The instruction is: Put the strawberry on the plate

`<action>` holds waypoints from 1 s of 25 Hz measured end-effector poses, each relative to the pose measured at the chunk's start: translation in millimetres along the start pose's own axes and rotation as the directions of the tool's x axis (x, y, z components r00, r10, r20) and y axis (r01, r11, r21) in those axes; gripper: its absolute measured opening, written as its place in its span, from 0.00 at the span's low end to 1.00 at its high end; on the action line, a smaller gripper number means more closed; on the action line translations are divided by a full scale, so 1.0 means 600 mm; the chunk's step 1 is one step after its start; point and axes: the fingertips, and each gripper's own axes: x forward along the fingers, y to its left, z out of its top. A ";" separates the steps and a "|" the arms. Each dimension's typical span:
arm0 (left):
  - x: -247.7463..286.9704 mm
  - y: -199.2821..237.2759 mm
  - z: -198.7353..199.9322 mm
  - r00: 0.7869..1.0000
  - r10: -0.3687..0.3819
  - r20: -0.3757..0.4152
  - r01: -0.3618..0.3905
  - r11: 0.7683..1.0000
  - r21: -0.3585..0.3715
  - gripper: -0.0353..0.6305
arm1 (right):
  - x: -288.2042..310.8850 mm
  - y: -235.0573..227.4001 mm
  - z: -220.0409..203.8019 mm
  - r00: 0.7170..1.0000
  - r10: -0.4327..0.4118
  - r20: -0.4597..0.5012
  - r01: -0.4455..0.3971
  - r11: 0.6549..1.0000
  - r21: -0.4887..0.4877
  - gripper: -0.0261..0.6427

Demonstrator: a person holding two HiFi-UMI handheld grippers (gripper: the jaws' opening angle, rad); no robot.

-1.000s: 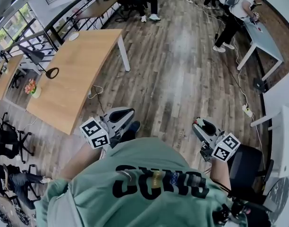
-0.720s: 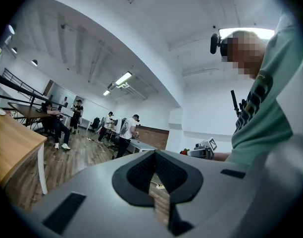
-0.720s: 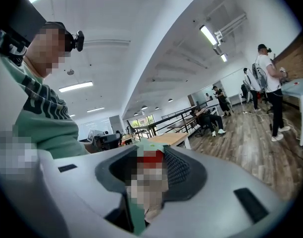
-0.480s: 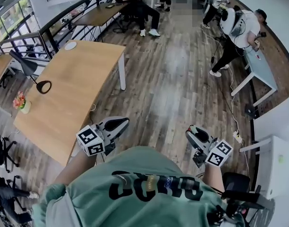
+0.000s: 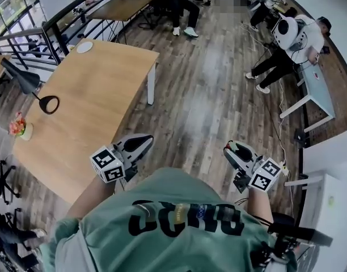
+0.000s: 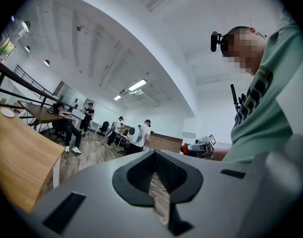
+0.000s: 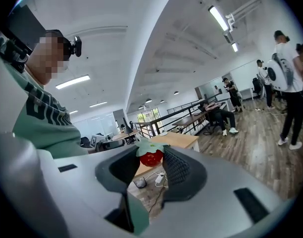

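A red strawberry (image 7: 151, 157) with a green leafy cap sits clamped between the pads of my right gripper (image 7: 152, 151), which is shut on it. In the head view that gripper (image 5: 228, 148) is held in the air over the wooden floor, right of my body. My left gripper (image 5: 146, 139) hangs level at the left, near the corner of a wooden table (image 5: 100, 89); its jaws (image 6: 152, 155) meet at the tips with nothing between them. A small white plate (image 5: 84, 47) lies at the table's far end, well ahead of both grippers.
A black desk lamp (image 5: 33, 86) and a small flower pot (image 5: 20, 127) stand on the table's left side. A railing (image 5: 54, 30) runs behind it. People stand and sit at other desks (image 5: 315, 84) at the back and right. A white table (image 5: 332, 174) is at the right edge.
The whole scene has slid through the head view: the wooden table now sits closer and more central. Both grippers keep their places before my body, the strawberry still in the right one.
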 end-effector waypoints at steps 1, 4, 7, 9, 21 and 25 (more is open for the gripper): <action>0.001 0.010 0.000 1.000 0.005 0.005 -0.005 1.000 -0.006 0.06 | 0.008 -0.010 0.006 1.000 0.001 -0.003 -0.001 1.000 -0.002 0.24; 0.006 0.041 -0.002 1.000 0.023 0.003 -0.023 1.000 -0.020 0.06 | 0.031 -0.034 0.027 1.000 0.012 0.006 -0.012 1.000 -0.021 0.24; 0.032 0.058 0.001 1.000 0.030 -0.006 -0.030 0.999 -0.013 0.06 | 0.039 -0.060 0.038 0.999 0.031 0.020 -0.030 0.999 -0.032 0.24; 0.070 0.061 0.003 1.000 0.027 -0.006 -0.027 1.000 0.007 0.06 | 0.030 -0.096 0.039 0.999 0.038 0.031 -0.037 0.999 -0.023 0.24; 0.454 0.046 0.015 0.998 0.059 0.002 -0.059 0.997 0.046 0.06 | -0.104 -0.448 0.128 0.992 0.097 0.086 -0.095 0.995 -0.016 0.24; 0.559 0.037 0.019 0.998 0.062 -0.003 -0.062 0.997 0.045 0.06 | -0.134 -0.545 0.148 0.988 0.119 0.102 -0.119 0.993 -0.002 0.24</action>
